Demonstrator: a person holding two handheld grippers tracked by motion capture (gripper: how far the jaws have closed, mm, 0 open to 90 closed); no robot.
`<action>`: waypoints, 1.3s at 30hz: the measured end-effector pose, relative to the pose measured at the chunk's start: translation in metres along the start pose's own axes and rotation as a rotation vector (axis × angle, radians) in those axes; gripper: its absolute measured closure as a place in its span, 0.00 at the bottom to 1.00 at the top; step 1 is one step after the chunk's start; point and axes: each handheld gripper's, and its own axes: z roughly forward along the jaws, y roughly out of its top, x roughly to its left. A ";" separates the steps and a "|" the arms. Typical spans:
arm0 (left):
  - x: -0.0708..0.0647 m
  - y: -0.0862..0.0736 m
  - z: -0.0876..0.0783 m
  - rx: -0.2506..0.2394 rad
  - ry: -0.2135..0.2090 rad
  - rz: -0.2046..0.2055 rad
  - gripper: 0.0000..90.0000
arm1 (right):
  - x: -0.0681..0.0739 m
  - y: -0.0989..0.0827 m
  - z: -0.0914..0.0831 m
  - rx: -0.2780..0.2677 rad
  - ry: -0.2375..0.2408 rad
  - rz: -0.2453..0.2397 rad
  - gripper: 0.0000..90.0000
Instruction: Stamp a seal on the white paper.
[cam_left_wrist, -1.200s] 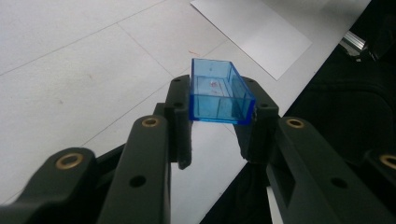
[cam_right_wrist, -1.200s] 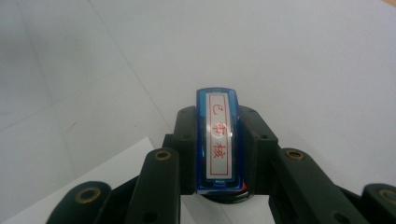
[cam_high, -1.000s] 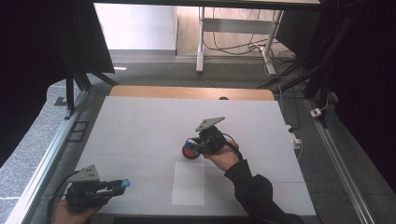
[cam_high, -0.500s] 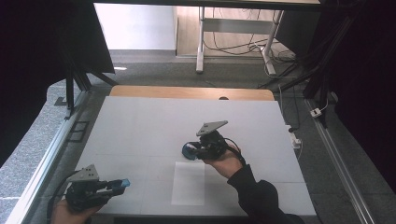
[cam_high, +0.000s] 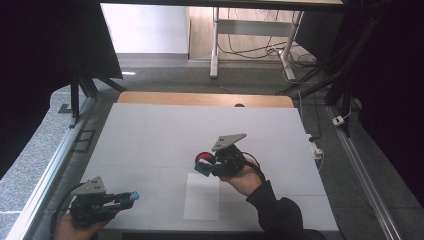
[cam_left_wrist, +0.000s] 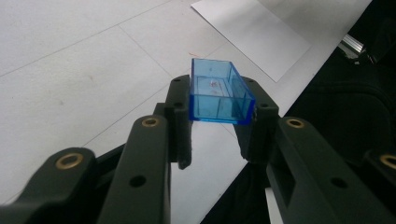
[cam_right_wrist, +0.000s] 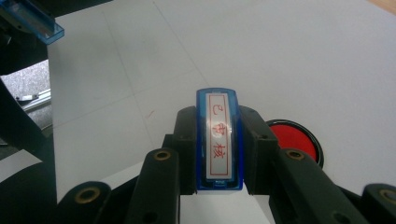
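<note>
Holding stamp parts above a wide white table (cam_high: 150, 130)

Left gripper (cam_high: 131, 197) clamps a blue cap (cam_left_wrist: 217, 91) near the near-left edge; right gripper (cam_high: 204, 166) grips the stamp (cam_right_wrist: 219, 140) mid-table beside a red ink pad (cam_right_wrist: 294, 138).

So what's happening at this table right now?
A person is working with a stamp set at a white table. The right gripper is shut on a blue stamp with red characters on its face, held just beside an open red ink pad. The left gripper is shut on the clear blue stamp cap, held near the table's front left edge. A white sheet of paper lies in front of the right gripper, with no mark visible on it.
</note>
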 end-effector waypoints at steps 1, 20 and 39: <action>0.000 0.000 0.000 0.000 0.000 0.000 0.76 | 0.001 0.000 0.000 -0.001 0.000 -0.004 0.79; 0.000 0.000 0.000 0.001 -0.003 0.001 0.76 | 0.020 -0.014 0.002 0.037 0.004 -0.002 0.79; 0.000 0.001 0.001 0.002 -0.002 0.002 0.76 | 0.030 -0.027 0.017 0.126 0.016 -0.076 0.79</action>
